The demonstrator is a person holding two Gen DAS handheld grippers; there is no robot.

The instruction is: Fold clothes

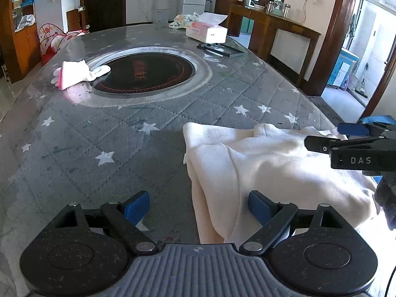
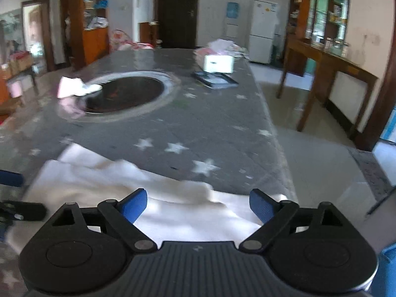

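A cream-white garment (image 1: 267, 163) lies partly folded on the near right of the grey star-patterned table (image 1: 99, 128); it also shows in the right wrist view (image 2: 128, 183). My left gripper (image 1: 199, 206) is open and empty, its fingers straddling the garment's near left edge. My right gripper (image 2: 198, 205) is open and empty just above the garment's near part. In the left wrist view the right gripper (image 1: 351, 136) reaches in from the right over the garment. The right wrist view is blurred.
A small folded white and pink garment (image 1: 74, 73) lies by the round dark hotplate (image 1: 143, 74) set in the table. A tissue box (image 1: 206, 33), a black tray (image 1: 221, 49) and a bundle of cloth (image 1: 183, 21) sit at the far end. The table's right edge drops to the floor (image 2: 309, 153).
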